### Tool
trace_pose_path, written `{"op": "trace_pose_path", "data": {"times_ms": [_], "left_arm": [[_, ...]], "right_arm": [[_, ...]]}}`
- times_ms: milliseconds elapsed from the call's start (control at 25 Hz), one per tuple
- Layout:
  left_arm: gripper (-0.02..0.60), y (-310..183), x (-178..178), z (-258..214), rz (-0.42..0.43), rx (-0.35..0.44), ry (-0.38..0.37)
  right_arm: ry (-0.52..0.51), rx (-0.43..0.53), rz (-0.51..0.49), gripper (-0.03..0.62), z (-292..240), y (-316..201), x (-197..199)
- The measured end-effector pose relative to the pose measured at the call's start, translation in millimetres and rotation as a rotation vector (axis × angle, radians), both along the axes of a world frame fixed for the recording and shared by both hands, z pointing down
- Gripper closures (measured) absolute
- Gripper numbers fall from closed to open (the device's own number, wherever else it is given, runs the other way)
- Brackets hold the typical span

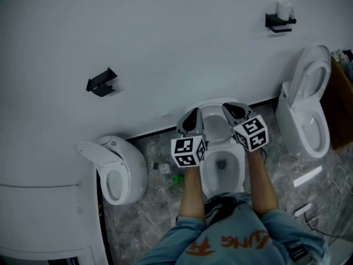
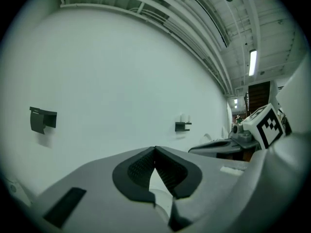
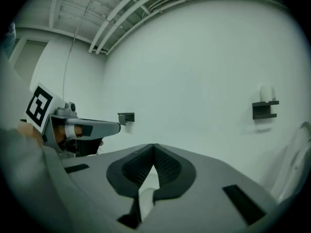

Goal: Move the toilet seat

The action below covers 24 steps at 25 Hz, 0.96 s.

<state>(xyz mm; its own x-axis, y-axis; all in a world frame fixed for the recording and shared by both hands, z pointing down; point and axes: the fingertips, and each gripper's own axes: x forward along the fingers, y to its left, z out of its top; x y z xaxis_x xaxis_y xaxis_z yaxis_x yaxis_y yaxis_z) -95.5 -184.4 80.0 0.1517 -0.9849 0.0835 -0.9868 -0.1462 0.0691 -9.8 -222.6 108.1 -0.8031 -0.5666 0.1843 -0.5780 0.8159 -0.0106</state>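
Note:
In the head view a white toilet point(image 1: 222, 164) stands against the wall right below me, its bowl open. A white raised part point(image 1: 216, 117), the seat or lid, stands at the back of the bowl between my two grippers. The left gripper point(image 1: 193, 114) and right gripper point(image 1: 229, 107) are held up side by side, pointing at the wall. In the left gripper view the left gripper point(image 2: 155, 148) is shut with its pads tip to tip and nothing held. The right gripper point(image 3: 154, 145) in its own view is shut the same way, empty.
A second toilet point(image 1: 118, 173) stands at the left and a third point(image 1: 306, 115) at the right, beside a brown cabinet point(image 1: 339, 104). On the wall hang a black holder point(image 1: 102, 83) and a shelf with a paper roll point(image 1: 281, 18). Small green and white items point(image 1: 177, 178) lie on the floor.

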Motion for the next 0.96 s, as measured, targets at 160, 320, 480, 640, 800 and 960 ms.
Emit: {"op": "trace_pose_path", "data": {"times_ms": [160,320,480,640,800,960], "left_arm": [[0.580,13.6,15.7,13.3,0.050,-0.023,-0.003],[0.580,25.1,14.0,13.9,0.053,-0.037,-0.025],[0.580,33.8,7.1,12.4,0.053,-0.044,-0.006],[0.580,38.7,-1.8,12.6,0.050,-0.044,-0.004],[0.580,41.9,-4.8,18.2,0.059,-0.049,-0.001],[0.580,44.8,-0.5,23.1,0.074,-0.039,0.011]], "right_arm": [[0.037,0.026,0.111,0.594,-1.0,9.7,17.9],[0.048,0.060,0.220,0.594,-6.5,19.0,32.5],[0.030,0.068,0.232,0.595,-13.6,27.5,28.6],[0.026,0.080,0.225,0.595,-18.5,34.0,22.1],[0.034,0.074,0.221,0.595,-16.8,37.7,22.6],[0.026,0.071,0.209,0.595,-13.5,40.9,26.6]]}}
